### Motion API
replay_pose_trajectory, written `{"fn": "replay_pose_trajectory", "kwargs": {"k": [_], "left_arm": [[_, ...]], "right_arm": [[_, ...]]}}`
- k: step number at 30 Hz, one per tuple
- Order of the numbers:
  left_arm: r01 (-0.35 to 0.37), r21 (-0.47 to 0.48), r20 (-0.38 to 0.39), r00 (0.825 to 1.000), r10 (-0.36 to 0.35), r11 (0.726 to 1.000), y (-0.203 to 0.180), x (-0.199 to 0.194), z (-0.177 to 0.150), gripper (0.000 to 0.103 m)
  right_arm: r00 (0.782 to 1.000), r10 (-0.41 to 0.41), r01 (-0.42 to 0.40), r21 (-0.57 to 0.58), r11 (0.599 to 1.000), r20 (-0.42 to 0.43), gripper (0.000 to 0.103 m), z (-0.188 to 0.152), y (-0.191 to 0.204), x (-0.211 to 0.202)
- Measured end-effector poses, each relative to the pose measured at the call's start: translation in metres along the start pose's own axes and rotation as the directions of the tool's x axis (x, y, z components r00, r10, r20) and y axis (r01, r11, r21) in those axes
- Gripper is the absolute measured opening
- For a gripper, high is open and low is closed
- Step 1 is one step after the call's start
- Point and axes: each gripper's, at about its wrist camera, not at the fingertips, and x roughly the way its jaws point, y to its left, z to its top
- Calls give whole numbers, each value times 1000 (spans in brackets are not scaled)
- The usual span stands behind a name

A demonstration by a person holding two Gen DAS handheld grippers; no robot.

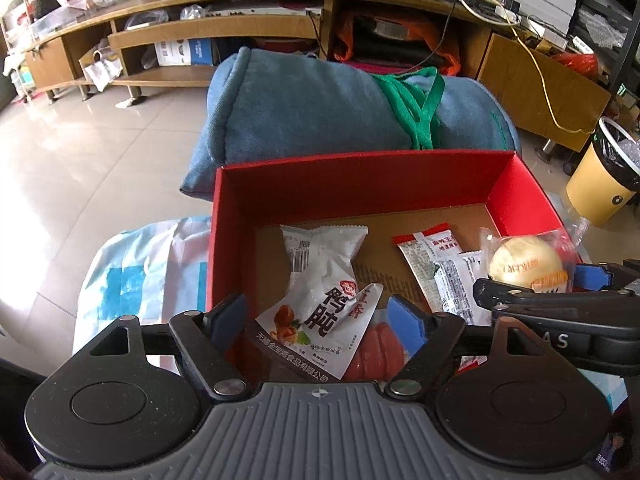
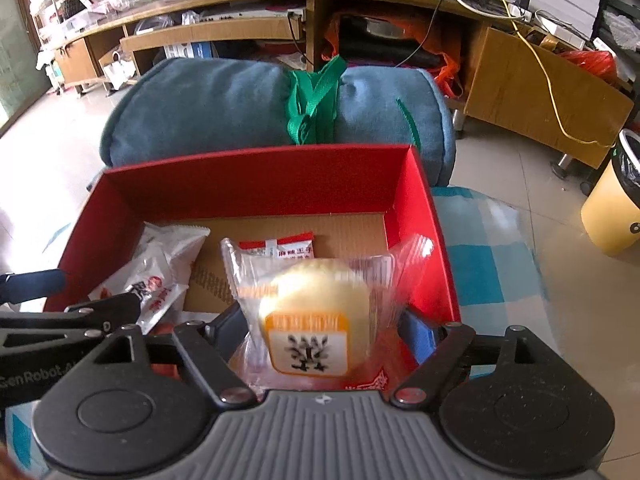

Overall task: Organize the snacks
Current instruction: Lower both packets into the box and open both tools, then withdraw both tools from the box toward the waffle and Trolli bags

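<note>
A red cardboard box (image 1: pixel 360 176) (image 2: pixel 256 184) holds snacks. My left gripper (image 1: pixel 320 316) is open over its near edge, above a white duck-gizzard packet (image 1: pixel 324 280) (image 2: pixel 156 276) and an orange-red wrapped snack (image 1: pixel 376 352). A red-and-white strip packet (image 1: pixel 436 264) (image 2: pixel 280 250) lies further in. My right gripper (image 2: pixel 324 332) (image 1: pixel 552 280) is shut on a clear-wrapped yellow bun (image 2: pixel 320 312) (image 1: pixel 528 266), held over the box's right part.
A rolled blue blanket (image 1: pixel 320 108) (image 2: pixel 224 104) tied with green strap lies behind the box. A blue-and-white checked cloth (image 1: pixel 132 280) (image 2: pixel 480 272) covers the surface under it. A yellow bin (image 1: pixel 600 176) (image 2: pixel 612 208) stands right. Wooden cabinets (image 1: pixel 224 40) line the back.
</note>
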Motion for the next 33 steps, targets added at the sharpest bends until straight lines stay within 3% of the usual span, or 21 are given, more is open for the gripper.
{"fn": "replay_pose_trajectory", "kwargs": {"k": [19,33], "left_arm": [[33,-20,-2,999,-33,999,8,-10,-2,85],[92,-48,-48,994,-94,995,14,-31,-26,87]], "right_arm": [[999,37,-38,60,997,30,78,4,-15,-20],[994,111,-109,122,987,-16,78,-25,-20,-51]]}}
